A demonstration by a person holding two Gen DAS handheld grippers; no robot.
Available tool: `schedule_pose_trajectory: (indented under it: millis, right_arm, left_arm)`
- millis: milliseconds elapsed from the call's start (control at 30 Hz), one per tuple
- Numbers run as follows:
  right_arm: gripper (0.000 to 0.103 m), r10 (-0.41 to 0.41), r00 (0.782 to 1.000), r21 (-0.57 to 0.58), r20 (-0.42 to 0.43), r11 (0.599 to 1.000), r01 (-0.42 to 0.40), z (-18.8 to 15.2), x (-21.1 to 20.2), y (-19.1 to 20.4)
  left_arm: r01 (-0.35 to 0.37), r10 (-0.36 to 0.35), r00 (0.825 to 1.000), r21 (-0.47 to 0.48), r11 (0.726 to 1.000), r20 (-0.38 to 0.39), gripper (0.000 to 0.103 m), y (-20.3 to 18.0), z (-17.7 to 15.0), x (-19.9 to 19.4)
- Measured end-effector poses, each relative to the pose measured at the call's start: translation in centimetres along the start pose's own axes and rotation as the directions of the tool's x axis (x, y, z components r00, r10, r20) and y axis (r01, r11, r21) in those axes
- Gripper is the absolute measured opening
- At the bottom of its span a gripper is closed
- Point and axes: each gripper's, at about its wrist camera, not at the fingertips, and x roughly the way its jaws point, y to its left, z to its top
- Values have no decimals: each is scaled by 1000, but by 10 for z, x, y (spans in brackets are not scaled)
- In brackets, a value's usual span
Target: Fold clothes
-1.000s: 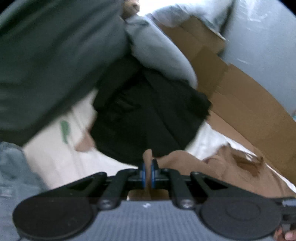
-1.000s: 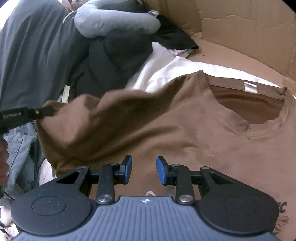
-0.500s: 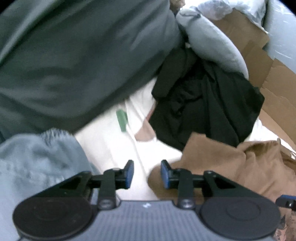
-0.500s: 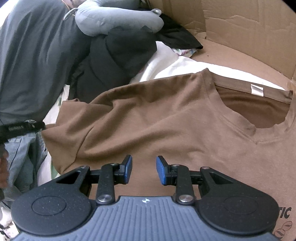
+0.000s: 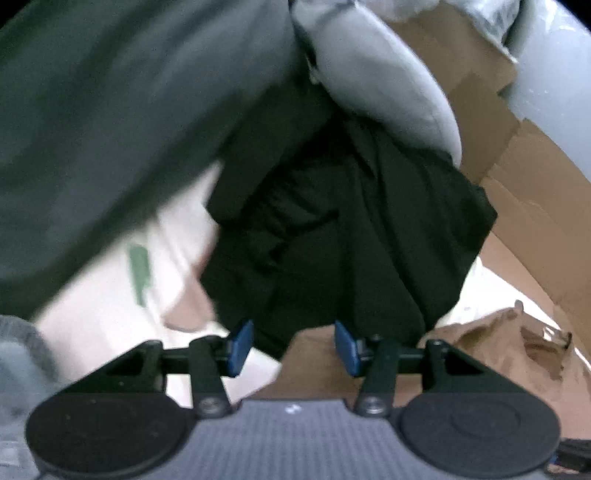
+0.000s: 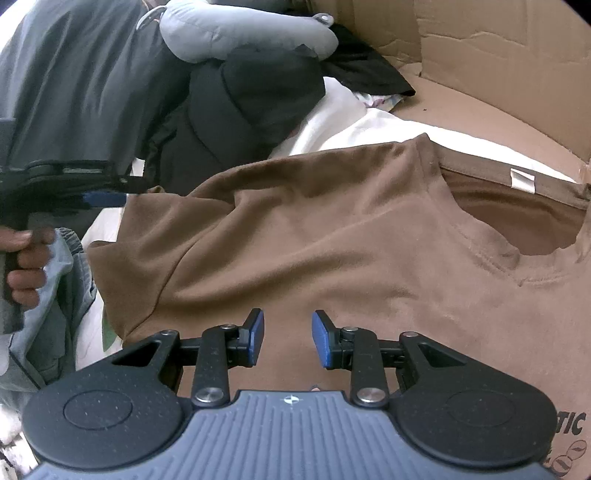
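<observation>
A brown T-shirt (image 6: 332,236) lies spread front-up on a white sheet, its neck opening at the right and its sleeve at the left. My right gripper (image 6: 287,338) is open and empty, low over the shirt's chest. My left gripper (image 5: 293,347) is open and empty, with a corner of the brown shirt (image 5: 314,365) under its jaws. The left gripper also shows in the right wrist view (image 6: 103,199), at the sleeve's far edge.
A black garment (image 5: 332,236), a dark grey garment (image 5: 110,129) and a light grey pillow (image 6: 243,33) are piled behind the shirt. Light blue jeans (image 6: 48,295) lie at the left. Cardboard walls (image 6: 498,55) border the far and right sides.
My left gripper let go of the brown sleeve, opened wide and the sleeve dropped flat. It first pulled left, then came back over the sleeve corner. The right gripper barely moved.
</observation>
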Motion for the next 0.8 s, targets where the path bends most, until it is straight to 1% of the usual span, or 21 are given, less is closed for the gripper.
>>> schedule_pose_trajectory:
  millis: [67,133,167,267,333,433,533,633,700,800]
  right_arm:
    - [36,0,1000,4,-1,1000,0,0,0,-1]
    - [36,0,1000,-1,2,1000,0,0,-2,-2]
    - [36,1,1000,-1,4,1000,-1,1,-2,-2]
    - [36,4,1000,7,8,1000,-4,1,-3,-4]
    - [36,6,1000,10,10,1000,-6,1,-2,-5]
    - [36,11,1000,10,11,1000,-11,1,-1,-4]
    - [36,16,1000,4,13,1000,-16,0,-2,-3]
    - [36,18,1000,4,14,1000,-18,1,-1,-3]
    - [36,19,1000,5,18,1000,-19,2,-1,-3]
    - [36,21,1000,10,21,1000,-21,5,1,-2]
  left_arm:
    - [-6,6,1000,2,1000,-28,43,-3,-2,8]
    - [17,-17,998,-1,1000,-53,14,-4,-3,12]
    - [24,-24,998,-2,1000,-57,13,-3,-4,11]
    - [0,0,1000,-7,1000,-23,10,-1,-4,-2]
    - [-7,8,1000,-35,999,20,7,5,-3,-15]
    - [-21,28,996,-82,996,86,6,15,-1,-32]
    - [-50,66,988,-121,991,137,6,25,1,-43]
    - [-112,133,981,-148,983,142,8,34,2,-43]
    - [-133,156,978,-168,977,136,8,43,4,-43]
    - [-148,174,976,-185,971,130,13,53,6,-43]
